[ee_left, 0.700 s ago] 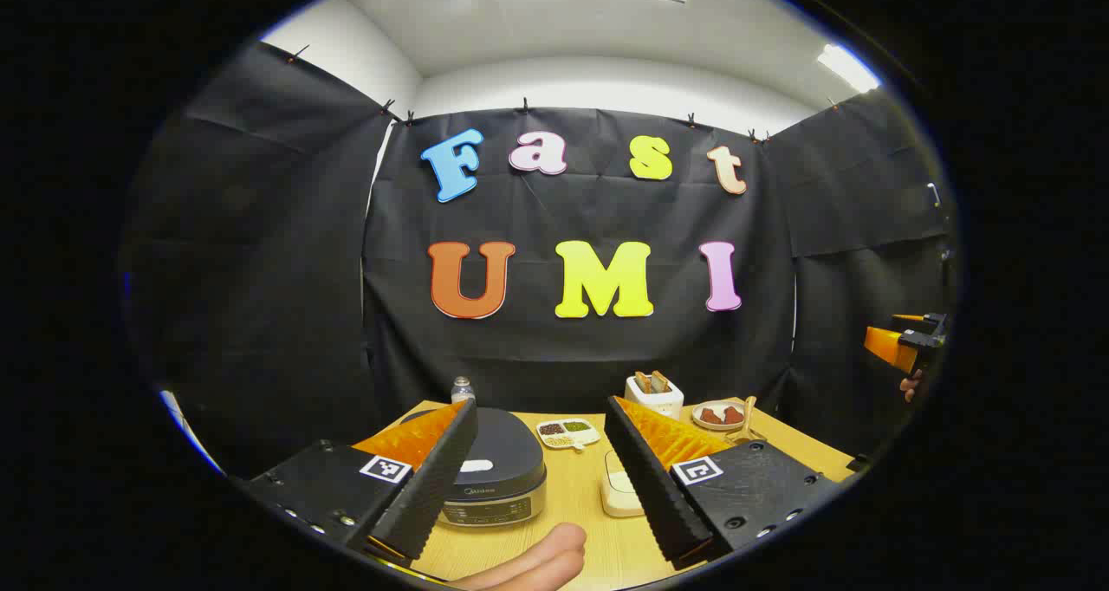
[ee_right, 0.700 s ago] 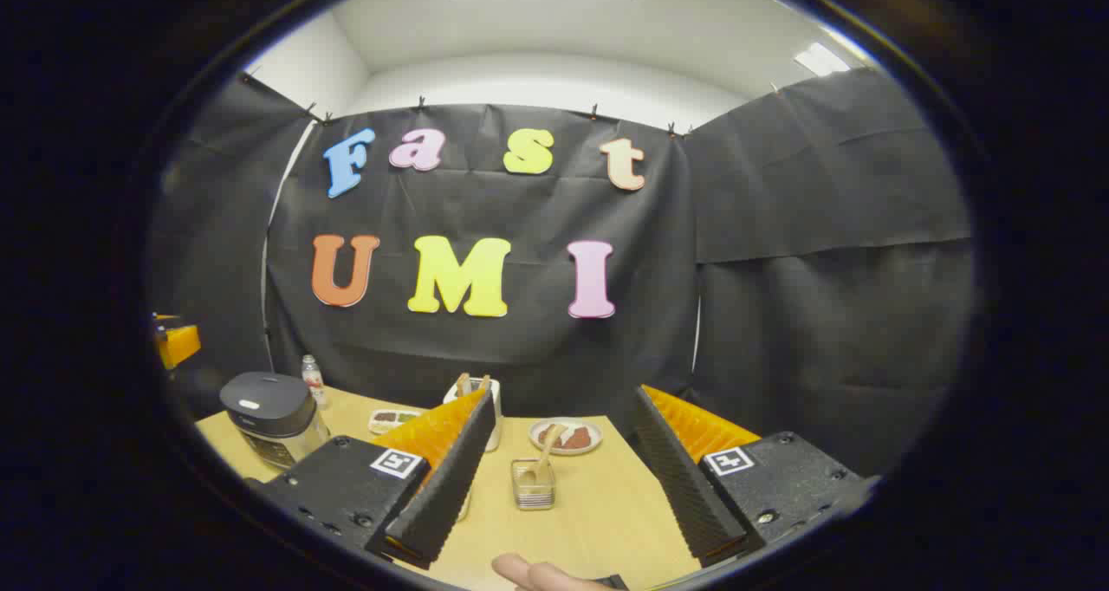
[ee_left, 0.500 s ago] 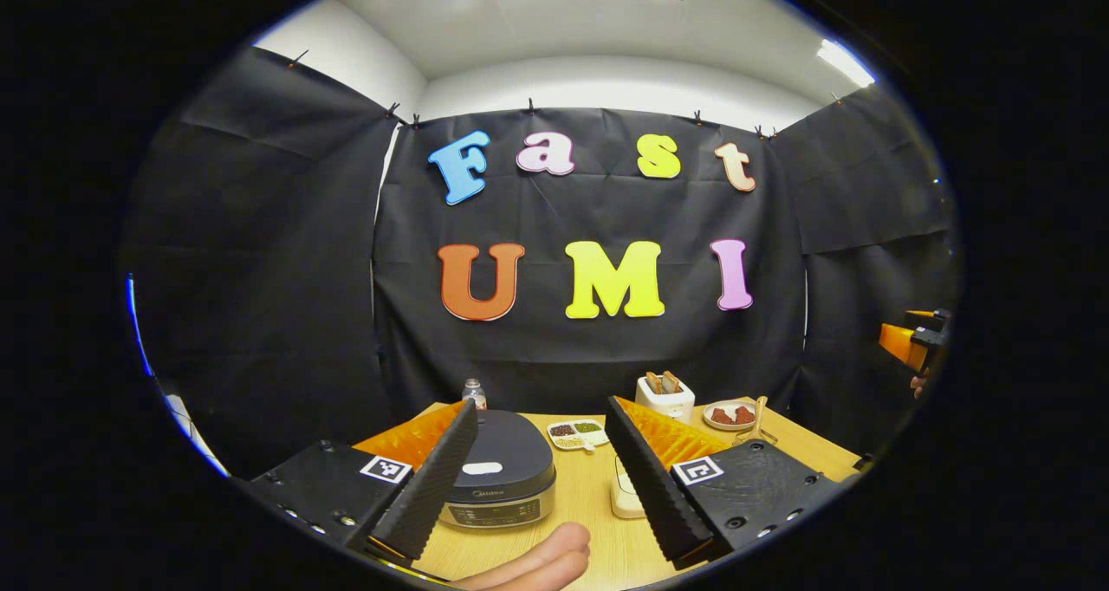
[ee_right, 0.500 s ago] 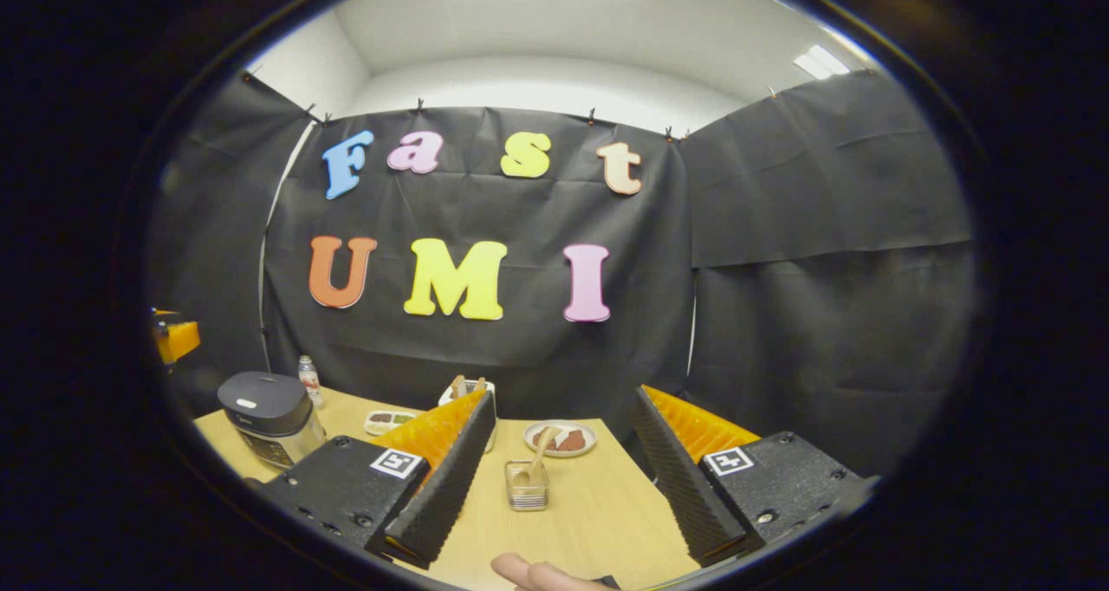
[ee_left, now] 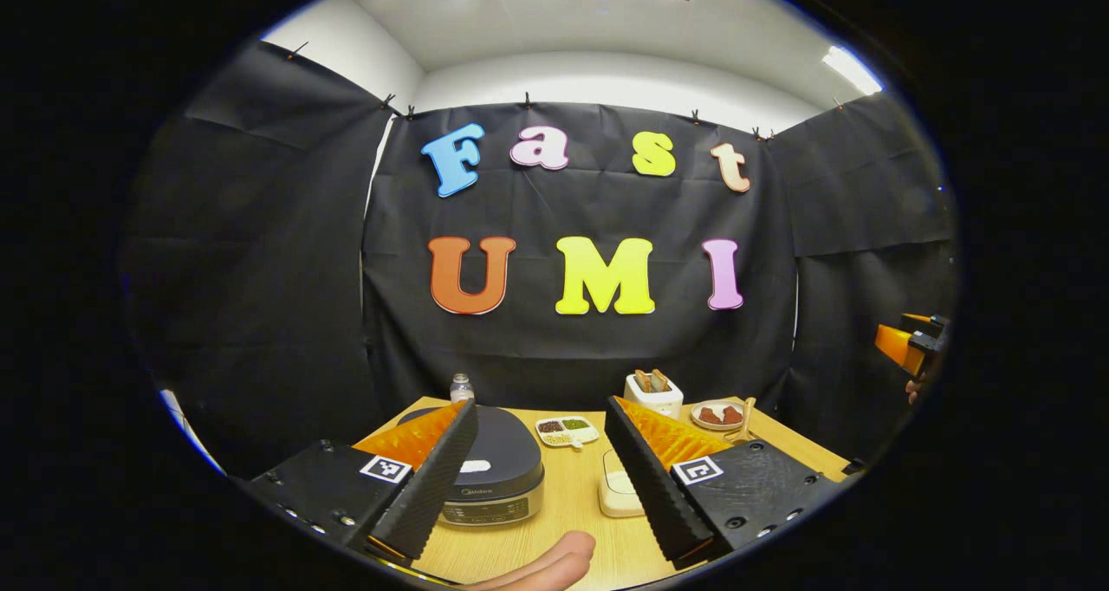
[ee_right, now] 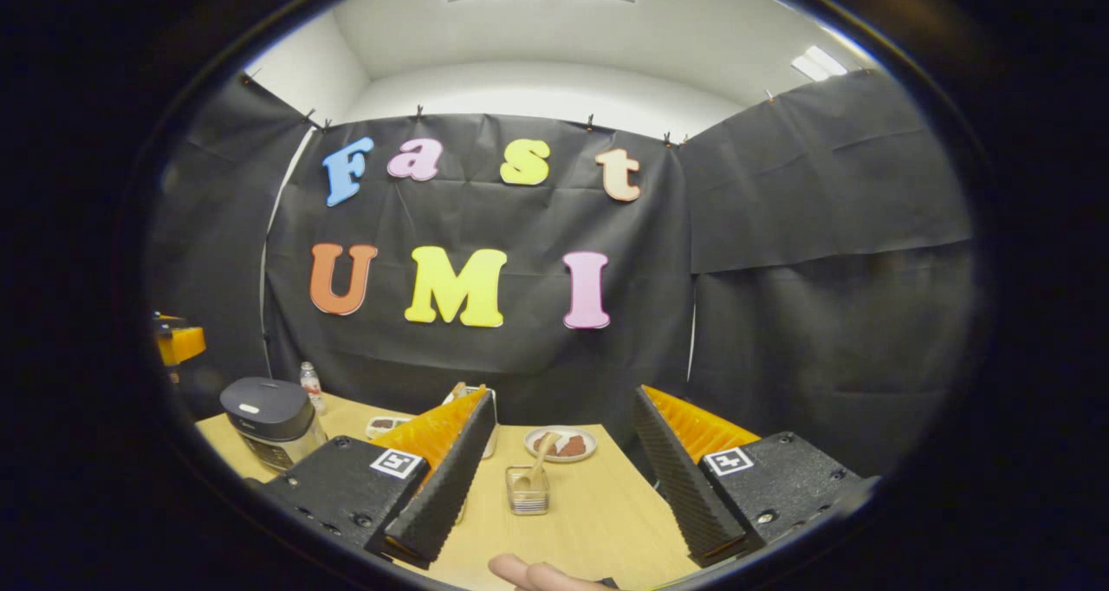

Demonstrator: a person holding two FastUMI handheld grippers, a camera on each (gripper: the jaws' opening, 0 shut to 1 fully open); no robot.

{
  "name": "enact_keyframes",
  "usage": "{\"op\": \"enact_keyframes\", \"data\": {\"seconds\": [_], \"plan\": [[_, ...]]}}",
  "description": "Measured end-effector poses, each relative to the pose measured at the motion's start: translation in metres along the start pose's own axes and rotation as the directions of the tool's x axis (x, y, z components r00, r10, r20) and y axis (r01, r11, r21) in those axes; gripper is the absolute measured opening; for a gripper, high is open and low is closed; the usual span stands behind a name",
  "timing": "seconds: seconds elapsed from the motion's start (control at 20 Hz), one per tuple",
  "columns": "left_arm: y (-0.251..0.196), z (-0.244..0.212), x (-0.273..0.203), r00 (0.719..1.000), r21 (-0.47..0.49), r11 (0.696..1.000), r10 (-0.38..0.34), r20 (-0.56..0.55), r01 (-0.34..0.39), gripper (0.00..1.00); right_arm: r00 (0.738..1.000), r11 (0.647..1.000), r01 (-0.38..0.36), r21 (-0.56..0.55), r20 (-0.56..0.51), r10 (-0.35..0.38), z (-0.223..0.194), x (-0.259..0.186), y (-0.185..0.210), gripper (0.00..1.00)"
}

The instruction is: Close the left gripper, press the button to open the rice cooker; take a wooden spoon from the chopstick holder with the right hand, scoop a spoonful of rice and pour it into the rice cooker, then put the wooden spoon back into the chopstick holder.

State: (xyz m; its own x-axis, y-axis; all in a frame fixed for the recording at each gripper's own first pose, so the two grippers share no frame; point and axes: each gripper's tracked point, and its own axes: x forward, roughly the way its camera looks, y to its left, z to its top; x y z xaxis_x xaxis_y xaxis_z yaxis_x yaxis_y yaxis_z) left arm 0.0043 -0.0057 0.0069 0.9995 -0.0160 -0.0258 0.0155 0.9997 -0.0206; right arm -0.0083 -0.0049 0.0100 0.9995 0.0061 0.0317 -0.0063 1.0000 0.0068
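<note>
Black cloth walls close round a wooden table (ee_left: 576,496) under ceiling lights, and both tools hang above its near edge. From the left gripper (ee_left: 541,478) outward: its fingers stand wide apart with nothing between them, and through the gap sits the cooker (ee_left: 498,474), lid down, its pale button (ee_left: 475,466) on top near the front. Beyond lie a small divided dish (ee_left: 567,431) and, to the right, the white holder (ee_left: 653,393) with wooden handles standing in it. In the right gripper view, the right gripper (ee_right: 563,478) is likewise spread and empty; past it stands a small clear box (ee_right: 528,490) with a spoon (ee_right: 537,465) resting in it, a plate (ee_right: 560,444) just behind, and the holder partly hidden by the left finger. The first step looks not yet begun: the lid is shut and the left fingers are open. Next, I judge, the left fingers need to come together, then drop forward and down onto the button with a firm, centred push, while the right gripper waits well clear.
</note>
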Motion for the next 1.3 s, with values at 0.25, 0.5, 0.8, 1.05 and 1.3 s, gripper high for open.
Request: {"op": "enact_keyframes", "data": {"seconds": [0.25, 0.5, 0.8, 1.05, 1.3], "plan": [[-0.01, -0.009, 0.007, 0.999, -0.013, 1.0, -0.029, -0.039, 0.028, 0.92, 1.0, 1.0, -0.001, 0.009, -0.006, 0.001, -0.004, 0.001, -0.003, 1.0], [-0.018, -0.016, 0.016, 0.995, -0.012, 0.997, -0.072, -0.074, 0.072, 0.58, 1.0, 1.0, -0.003, 0.017, -0.017, 0.003, -0.012, 0.003, -0.007, 0.96], [0.002, -0.063, 0.035, 0.958, 0.007, 1.0, -0.007, -0.288, 0.01, 0.0, 1.0, 1.0, -0.005, 0.022, -0.029, 0.006, -0.02, 0.009, -0.012, 0.96], [0.04, -0.102, 0.067, 0.896, 0.028, 0.996, 0.092, -0.434, -0.088, 0.0, 0.999, 1.0, -0.018, 0.023, -0.049, 0.019, -0.032, 0.015, -0.011, 0.96], [0.065, -0.131, 0.088, 0.835, 0.072, 0.988, 0.155, -0.528, -0.137, 0.0, 0.997, 1.0, -0.02, 0.011, -0.078, 0.021, -0.051, 0.023, -0.011, 0.96]]}}
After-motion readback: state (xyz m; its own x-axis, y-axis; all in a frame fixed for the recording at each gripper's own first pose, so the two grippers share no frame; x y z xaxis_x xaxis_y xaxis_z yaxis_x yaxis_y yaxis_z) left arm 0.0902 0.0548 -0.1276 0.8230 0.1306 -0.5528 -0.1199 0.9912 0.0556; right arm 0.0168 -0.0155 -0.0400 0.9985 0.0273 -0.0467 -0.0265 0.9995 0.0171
